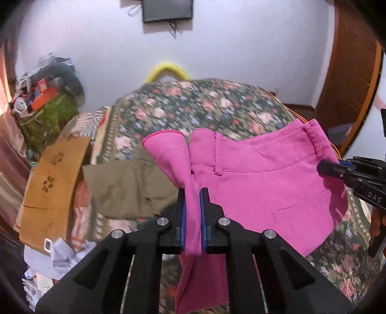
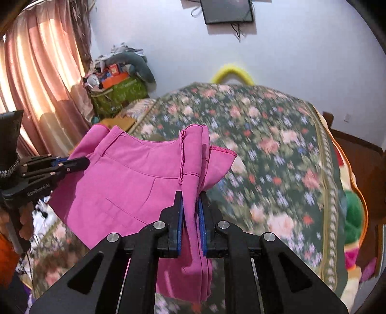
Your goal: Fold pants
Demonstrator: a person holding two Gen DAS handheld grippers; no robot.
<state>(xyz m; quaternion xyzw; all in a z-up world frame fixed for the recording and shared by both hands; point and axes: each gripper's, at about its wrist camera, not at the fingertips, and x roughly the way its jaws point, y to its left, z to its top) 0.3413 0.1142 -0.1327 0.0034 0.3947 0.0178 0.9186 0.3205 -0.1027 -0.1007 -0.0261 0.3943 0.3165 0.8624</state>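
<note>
Both grippers clamped | left gripper (image 1: 193, 195) | right gripper (image 2: 191, 198) | pink pants (image 1: 265, 183) waistband between

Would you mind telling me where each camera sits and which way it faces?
Left wrist: on the left gripper, looking along its fingers over the pink pants to the floral bed; right gripper at the right edge.
Right wrist: on the right gripper, facing likewise; left gripper at the left edge.
Shared: pants, bed, wall screen.

wrists: 2 close views, angled down | shared: pants (image 1: 260, 183), bed (image 2: 277, 154)
</note>
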